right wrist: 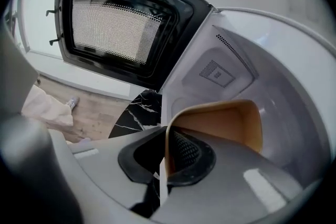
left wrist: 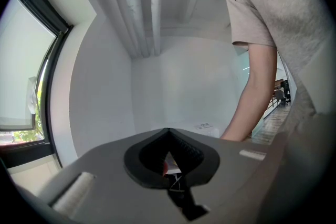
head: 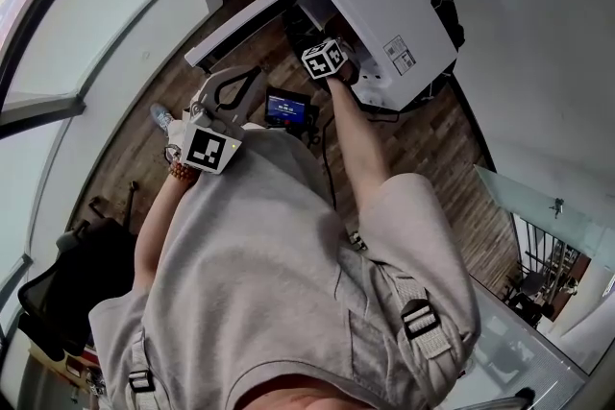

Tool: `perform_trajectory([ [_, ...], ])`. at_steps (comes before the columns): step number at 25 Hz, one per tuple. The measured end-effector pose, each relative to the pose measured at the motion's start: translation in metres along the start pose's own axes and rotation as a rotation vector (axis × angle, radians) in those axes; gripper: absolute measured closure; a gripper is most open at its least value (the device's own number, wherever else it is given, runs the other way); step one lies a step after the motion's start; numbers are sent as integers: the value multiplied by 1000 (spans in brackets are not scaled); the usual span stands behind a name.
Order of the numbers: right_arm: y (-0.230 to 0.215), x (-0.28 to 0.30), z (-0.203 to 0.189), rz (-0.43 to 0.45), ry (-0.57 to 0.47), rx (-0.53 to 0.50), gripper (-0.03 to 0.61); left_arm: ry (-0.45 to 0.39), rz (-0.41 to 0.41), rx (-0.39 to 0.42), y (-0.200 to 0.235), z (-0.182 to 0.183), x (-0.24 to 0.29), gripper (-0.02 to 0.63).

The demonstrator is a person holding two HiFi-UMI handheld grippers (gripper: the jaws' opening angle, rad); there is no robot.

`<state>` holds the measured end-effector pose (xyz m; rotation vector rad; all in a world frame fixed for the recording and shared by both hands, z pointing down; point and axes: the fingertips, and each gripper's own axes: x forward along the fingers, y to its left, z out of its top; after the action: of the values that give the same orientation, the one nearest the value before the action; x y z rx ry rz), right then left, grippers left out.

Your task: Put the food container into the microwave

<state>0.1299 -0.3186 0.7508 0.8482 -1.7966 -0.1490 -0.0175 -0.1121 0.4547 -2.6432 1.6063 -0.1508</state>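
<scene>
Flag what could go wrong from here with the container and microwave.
The right gripper pinches the food container by one side wall only, so it may tilt or slip while being set inside the microwave. The open door stands close beside the person's arm; withdrawing carelessly might bump it.

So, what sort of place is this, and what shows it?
Likely an indoor kitchen corner or break area: an open microwave on a black marble-patterned table, wood-plank floor, large window.
</scene>
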Motion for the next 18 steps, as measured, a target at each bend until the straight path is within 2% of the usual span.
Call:
perform_trajectory([
  [18, -21, 10, 1, -43, 31, 31, 557, -7, -2, -1, 0, 1, 1, 615],
])
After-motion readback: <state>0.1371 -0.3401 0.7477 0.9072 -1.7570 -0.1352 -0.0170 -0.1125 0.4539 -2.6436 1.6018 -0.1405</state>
